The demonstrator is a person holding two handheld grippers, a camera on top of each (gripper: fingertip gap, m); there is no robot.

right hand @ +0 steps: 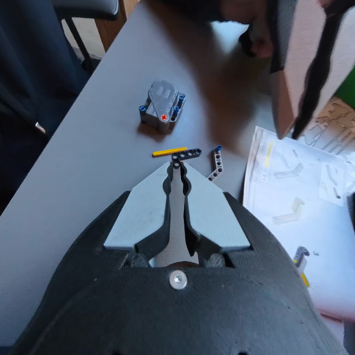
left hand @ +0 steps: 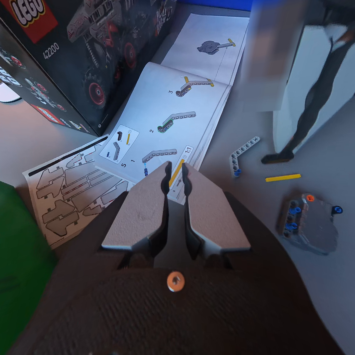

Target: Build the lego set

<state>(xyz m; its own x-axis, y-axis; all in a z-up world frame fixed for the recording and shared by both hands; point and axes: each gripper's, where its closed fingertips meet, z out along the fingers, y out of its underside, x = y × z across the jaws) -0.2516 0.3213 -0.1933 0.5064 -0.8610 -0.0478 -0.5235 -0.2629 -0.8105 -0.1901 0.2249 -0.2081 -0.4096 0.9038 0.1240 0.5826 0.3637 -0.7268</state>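
Note:
My right gripper [right hand: 175, 163] is shut on the short end of a black L-shaped beam [right hand: 186, 154] and holds it just above the grey table [right hand: 76, 192]. A yellow axle [right hand: 169, 151] lies right behind the beam. A grey bent beam [right hand: 217, 165] with a blue pin [right hand: 219, 148] lies to its right. The grey motor block [right hand: 163, 107] with blue pins stands farther back. My left gripper [left hand: 175, 165] hovers over the open manual [left hand: 172, 119], jaws a narrow gap apart, empty. From there the bent beam [left hand: 243, 153], axle [left hand: 282, 177] and motor block [left hand: 307, 221] lie to the right.
The set's box [left hand: 76, 48] stands behind the manual and a sticker sheet [left hand: 63, 201] lies to its left. A green object [left hand: 19, 249] is at the far left. A small sub-assembly [right hand: 301, 257] lies on the manual. The table edge [right hand: 57, 119] runs along the left. The tips of one gripper are about 12 cm away from the tips of the other. It is some 6 cm from my right tips to the grey motor block [right hand: 163, 107]. The left camera catches it too, in the left wrist view [left hand: 313, 209].

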